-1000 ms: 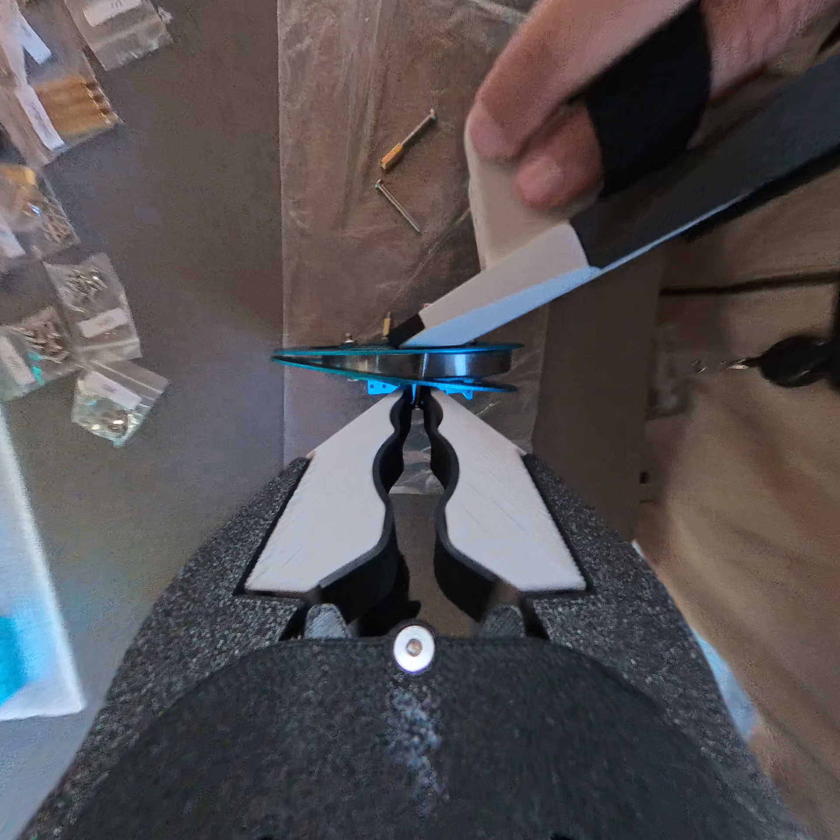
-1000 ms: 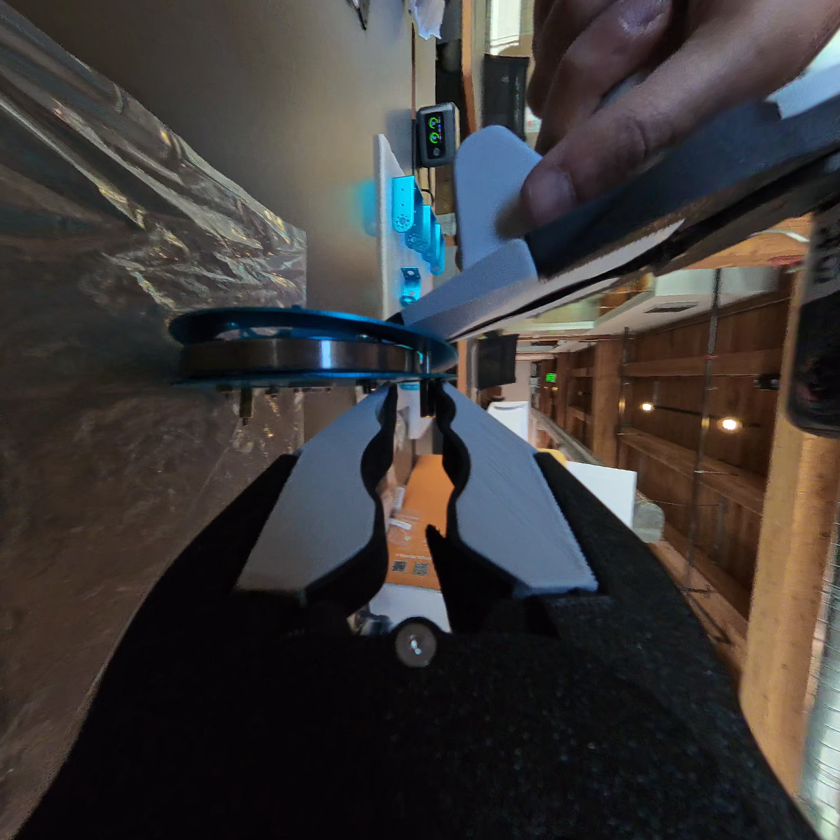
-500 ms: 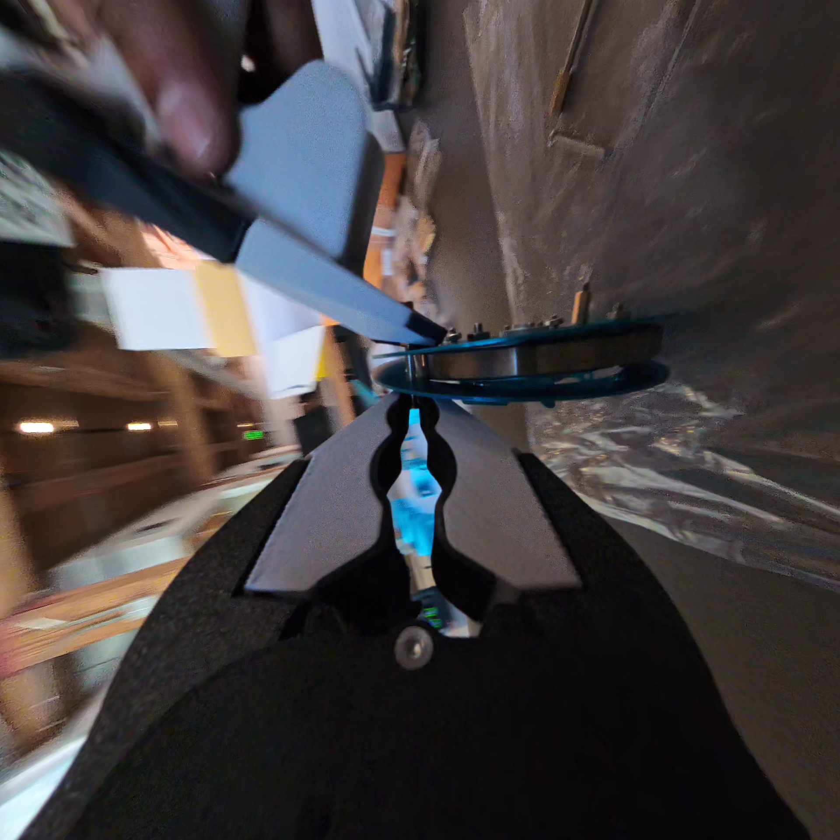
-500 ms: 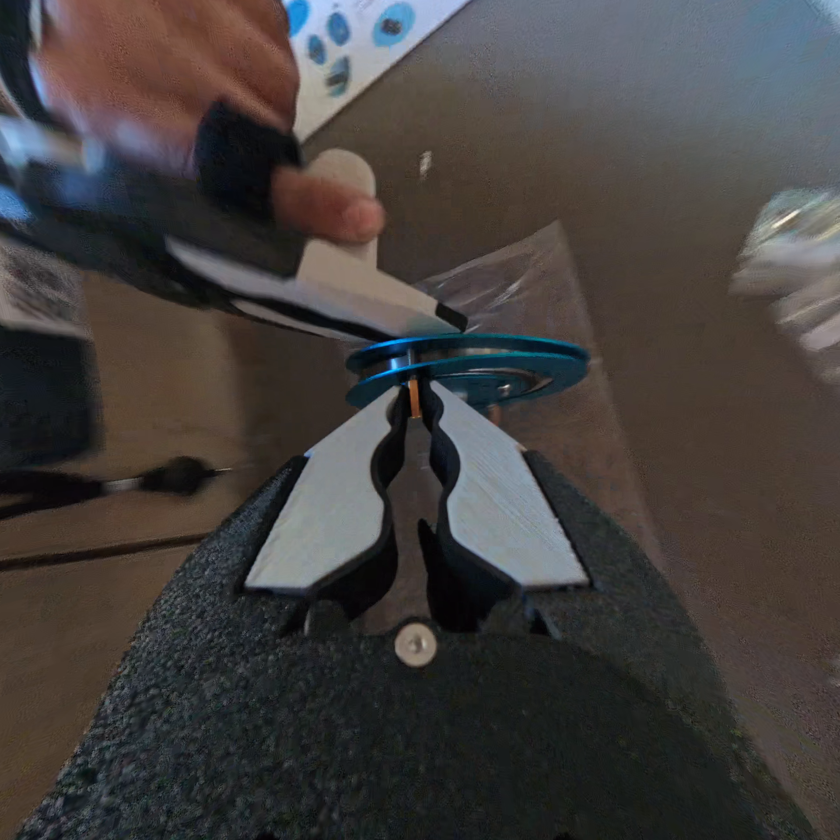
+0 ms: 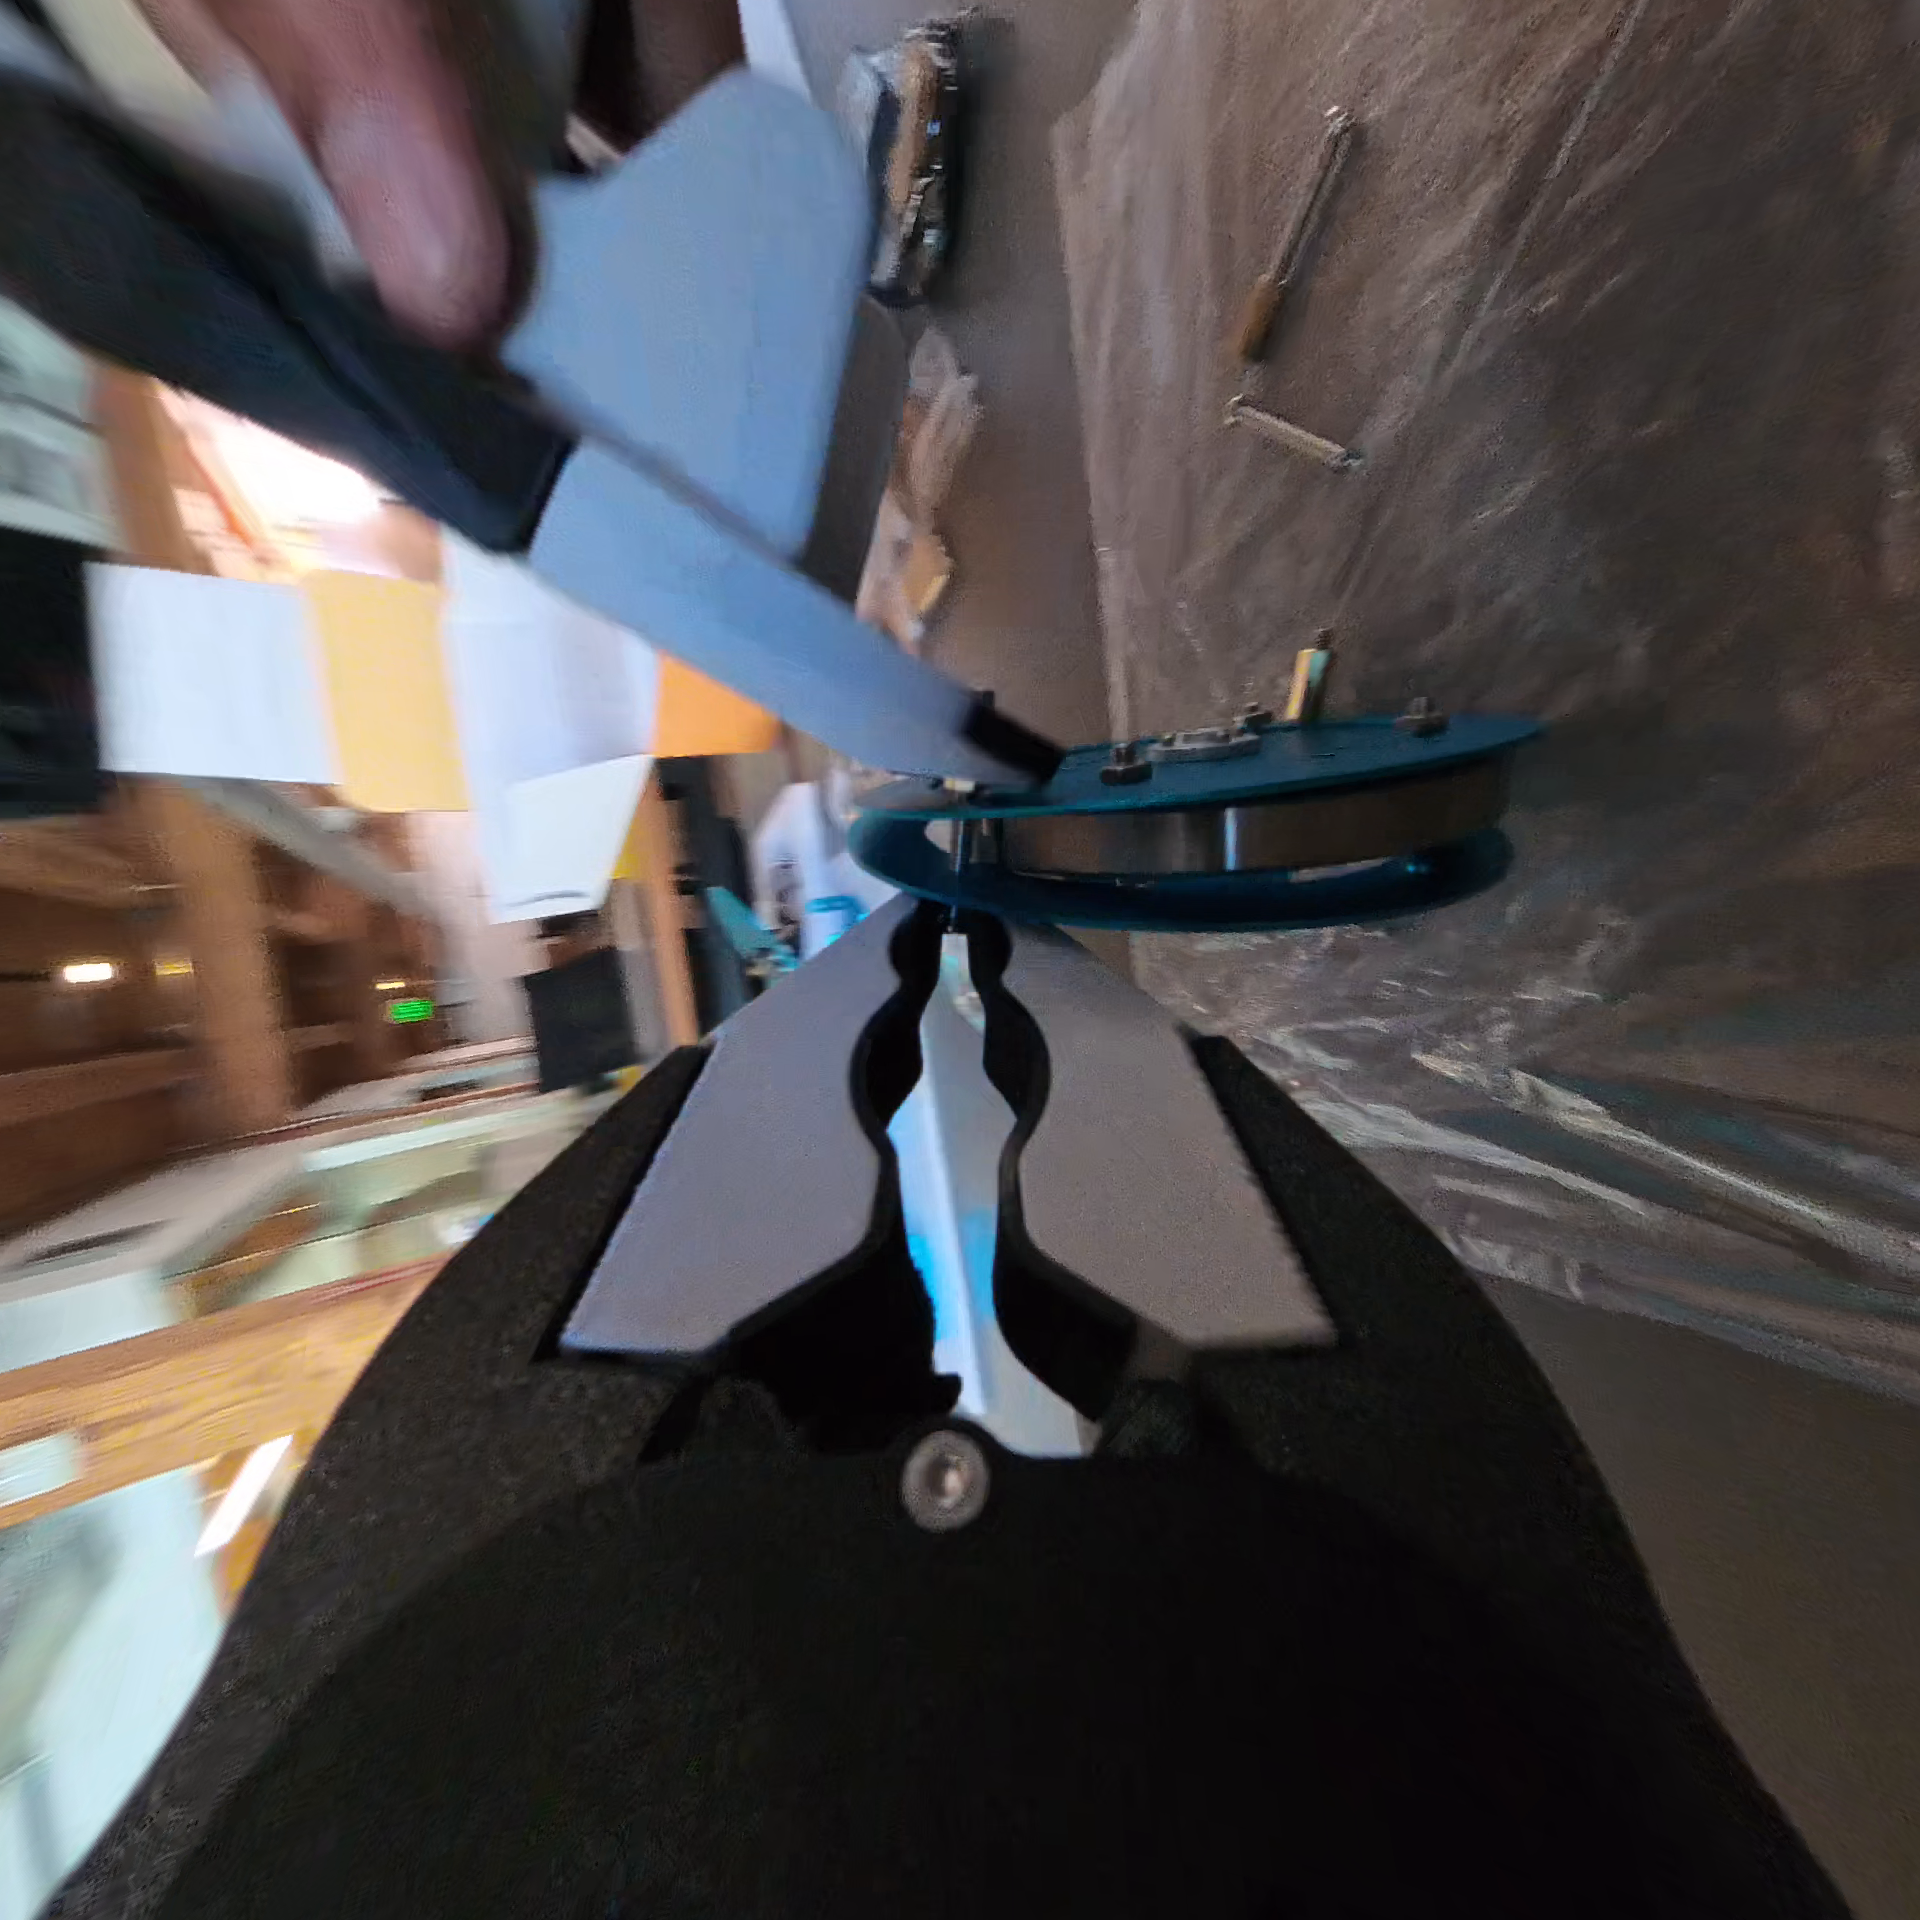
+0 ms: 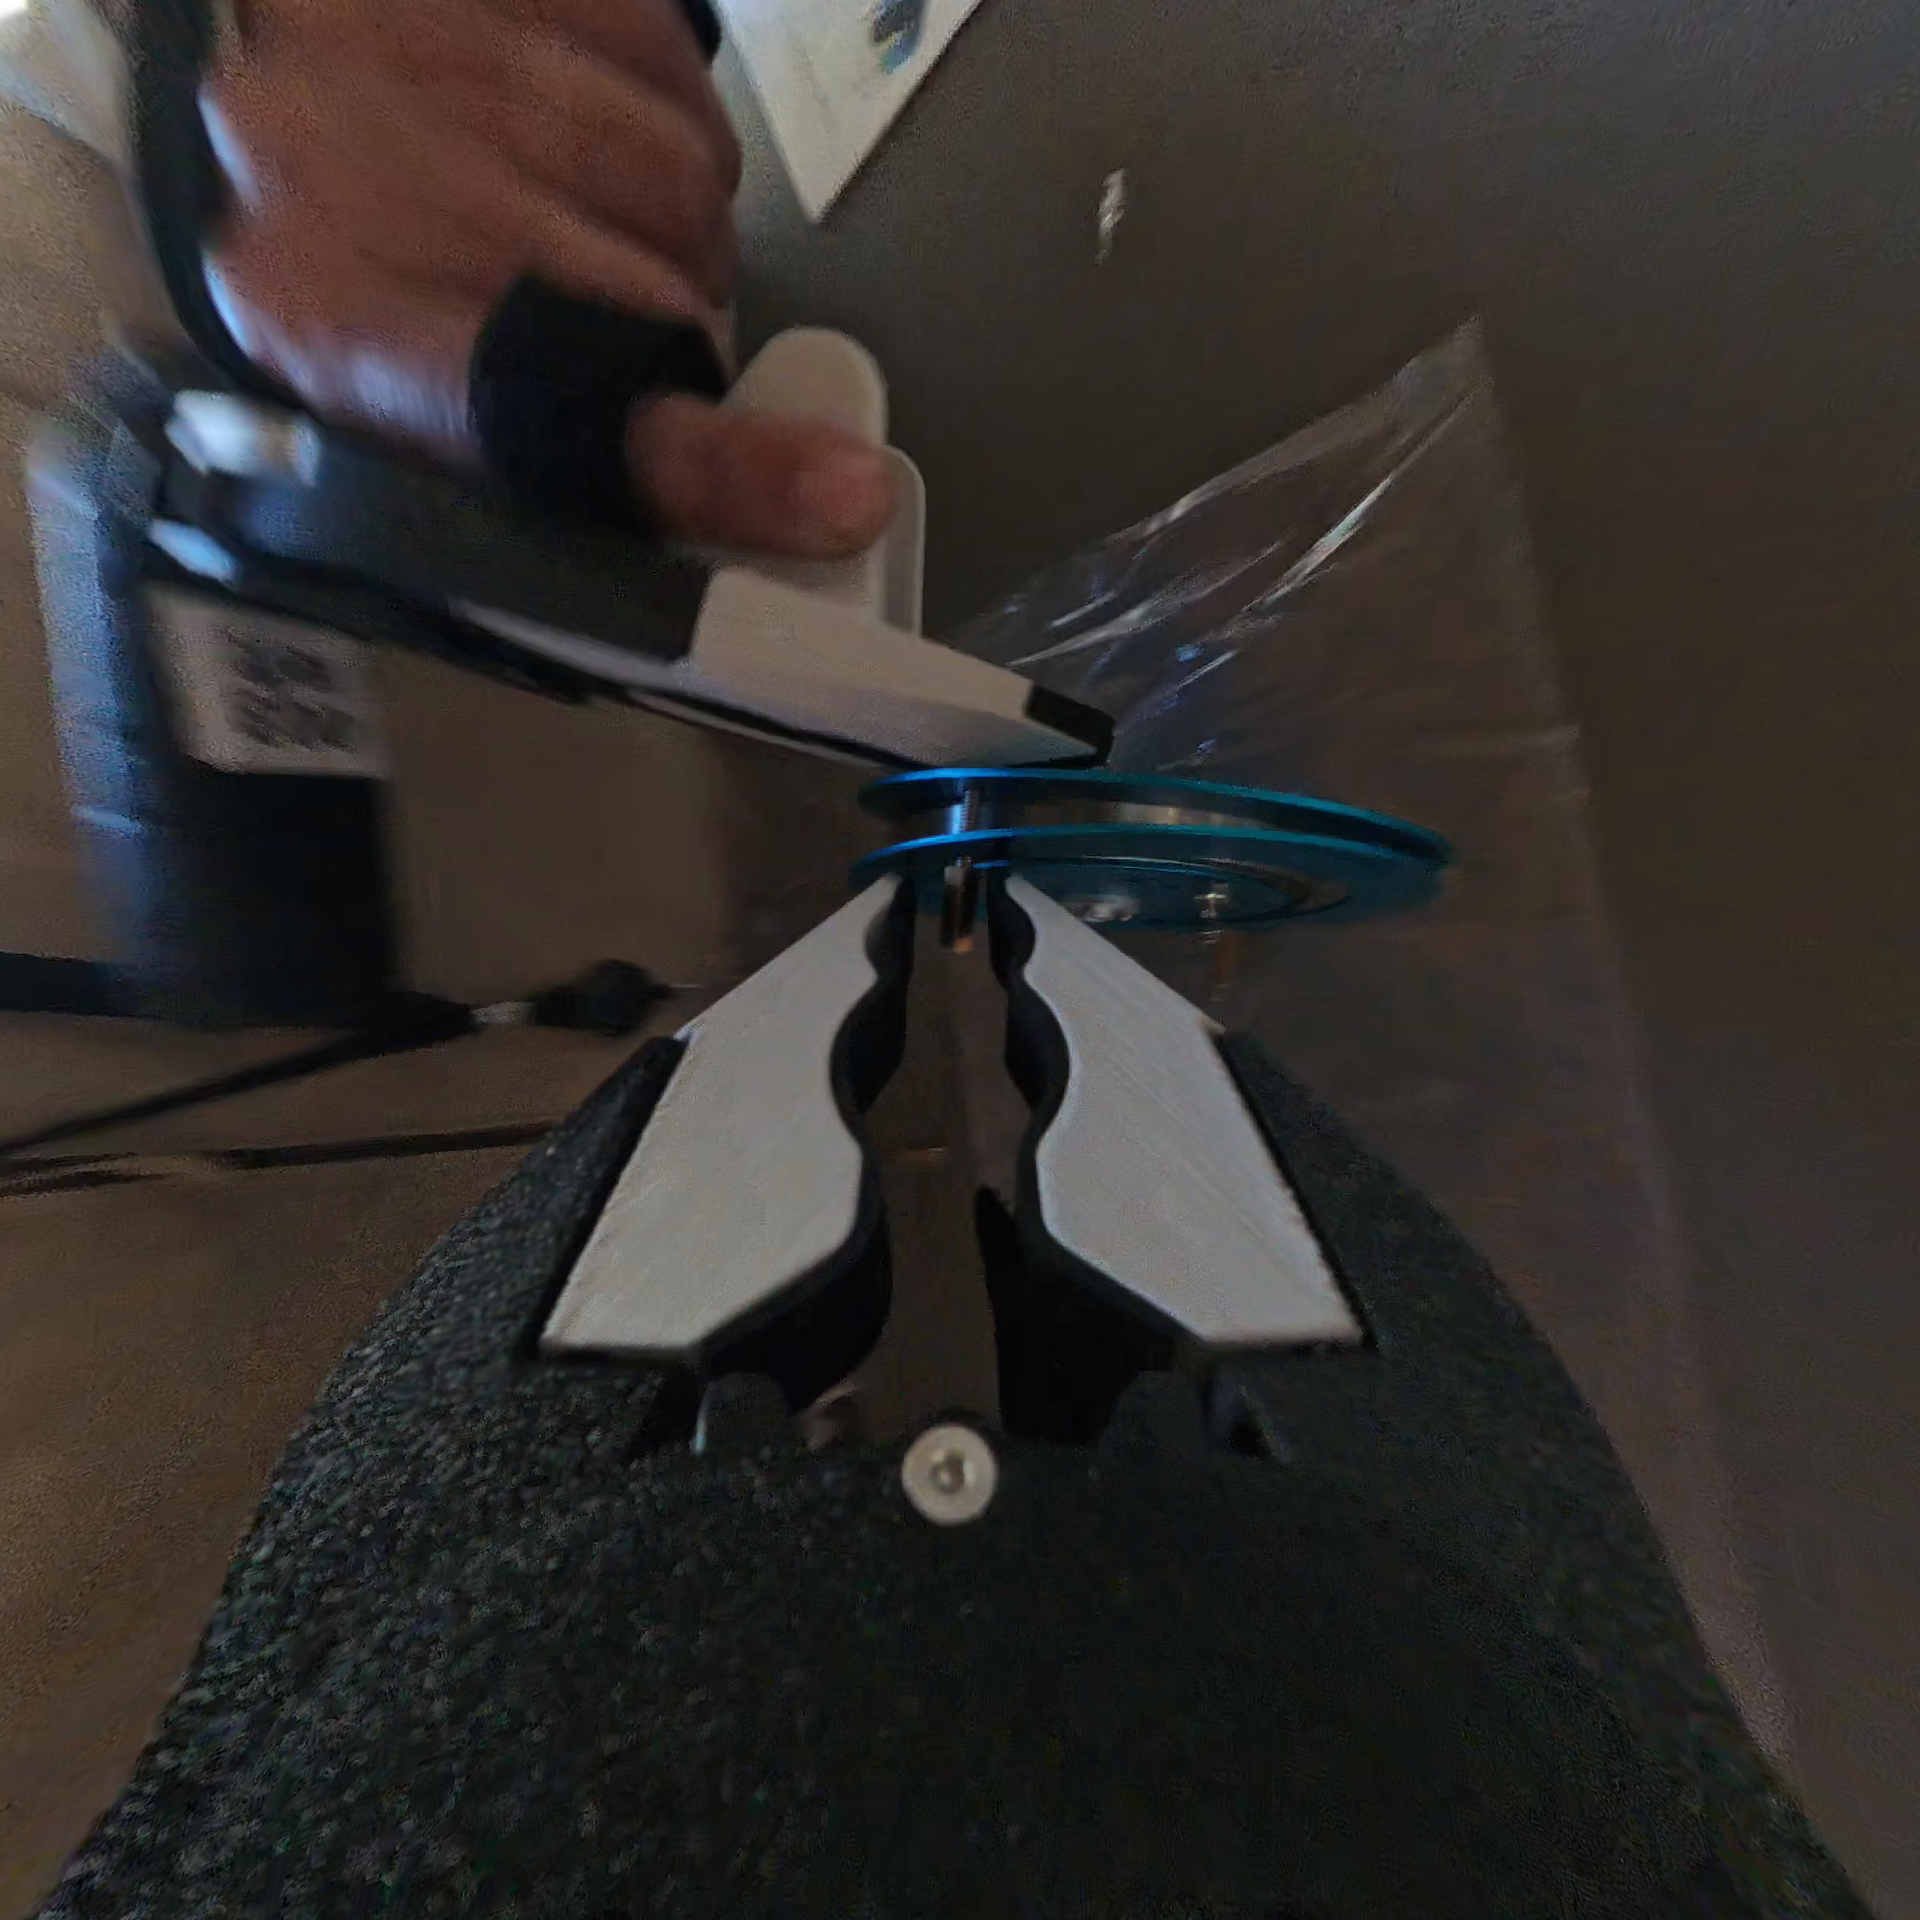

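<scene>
A round assembly [image 5: 1226,831] of two blue plates with a steel ring between them hangs in the air between both grippers. My left gripper [image 5: 951,923] is shut on a thin pin at the rim of one plate. My right gripper [image 6: 958,906] is shut on a short standoff at the rim of the other plate of the assembly [image 6: 1164,842]. In the left wrist view the right gripper [image 5: 1006,746], held by a hand [image 5: 416,177], comes in from the upper left onto the rim. In the right wrist view the left gripper [image 6: 1070,727] does the same.
A clear plastic bag [image 5: 1455,499] lies on the grey table [image 6: 1351,260] behind the assembly, with two loose long screws [image 5: 1294,234] on it. A white printed sheet [image 6: 831,94] lies at the far edge. A black cable [image 6: 312,1049] runs at the left. The tips of both grippers are at nearly the same place.
Both grippers keep their hold on the assembly. Both views have swung round since a second ago, and since half a second ago the assembly has tilted a little.
</scene>
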### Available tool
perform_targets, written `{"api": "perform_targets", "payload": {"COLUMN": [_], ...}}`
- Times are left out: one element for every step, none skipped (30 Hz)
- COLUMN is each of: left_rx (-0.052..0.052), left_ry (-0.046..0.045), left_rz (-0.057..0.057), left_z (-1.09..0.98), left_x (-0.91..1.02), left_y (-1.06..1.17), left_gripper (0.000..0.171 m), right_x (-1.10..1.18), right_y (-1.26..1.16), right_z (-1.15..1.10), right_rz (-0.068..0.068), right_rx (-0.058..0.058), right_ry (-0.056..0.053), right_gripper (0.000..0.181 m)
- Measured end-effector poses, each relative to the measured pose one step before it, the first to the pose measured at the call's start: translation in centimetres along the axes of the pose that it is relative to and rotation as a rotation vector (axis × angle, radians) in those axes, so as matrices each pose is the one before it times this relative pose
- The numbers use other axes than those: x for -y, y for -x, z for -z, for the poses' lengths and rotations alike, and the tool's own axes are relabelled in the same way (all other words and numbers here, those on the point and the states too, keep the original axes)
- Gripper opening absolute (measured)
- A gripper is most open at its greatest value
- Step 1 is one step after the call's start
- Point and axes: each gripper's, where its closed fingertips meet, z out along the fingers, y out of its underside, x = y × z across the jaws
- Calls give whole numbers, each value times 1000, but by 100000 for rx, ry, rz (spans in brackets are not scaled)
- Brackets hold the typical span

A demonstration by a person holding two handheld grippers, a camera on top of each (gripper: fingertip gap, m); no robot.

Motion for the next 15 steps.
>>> {"api": "perform_targets", "payload": {"left_rx": [-6934, -6863, -6917, -6390, -6508, -6519, -6826, -6724, -6130, -4243, -3125, -2825, -2209, -1441, -1023], "left_ry": [-557, -1327, -811, -1019, -1346, -1423, -1813, -2196, -1768, -1092, -494, -846, -1076, -1299, -1234], "left_rz": [3462, 3984, 4213, 3549, 3195, 2813, 3744, 3650, 2917, 2875, 2506, 2565, 3063, 2474, 1349], "left_z": [7, 32, -3, 30, 26, 64, 63, 35, 36, 40, 4, -6, -36, -48, -55], "left_x": [-59, 63, 11, 61, 77, 84, 157, 211, 161, 66, -15, 11, 34, 84, 75], "left_y": [-175, -221, -251, -179, -251, -278, -320, -361, -326, -69, 53, 69, 117, 126, 25], "left_gripper": [2, 2, 2, 2, 2, 2, 2, 2, 2, 2, 2, 2, 2, 2, 2], "right_x": [-5, 47, 136, 188, 130, 10, -17, -136, -164, -94, -120, -130, -114, -238, -98], "right_y": [-204, -527, -643, -218, -90, 54, 189, 29, 93, 162, -76, -15, -67, -355, -596], "right_z": [18, 105, 192, 168, 149, 83, 25, -3, -48, -37, -34, -68, -76, -122, -35], "right_rz": [10127, 10119, 9892, 9150, 8401, 7875, 7341, 7224, 7290, 7181, 7091, 6592, 5429, 5234, 5137], "right_rx": [-12242, -14249, -14877, -11767, -10141, -8655, -7251, -7390, -6572, -5624, -6164, -5037, -4478, -5305, -6189], "right_ry": [-962, -1026, -1887, -2403, -1886, -1004, -707, -35, 326, -93, 212, 467, 400, 1318, 599], "right_gripper": [20, 29, 29, 29, 30, 30, 32, 30, 28, 26, 23, 21, 18, 17, 7]}}
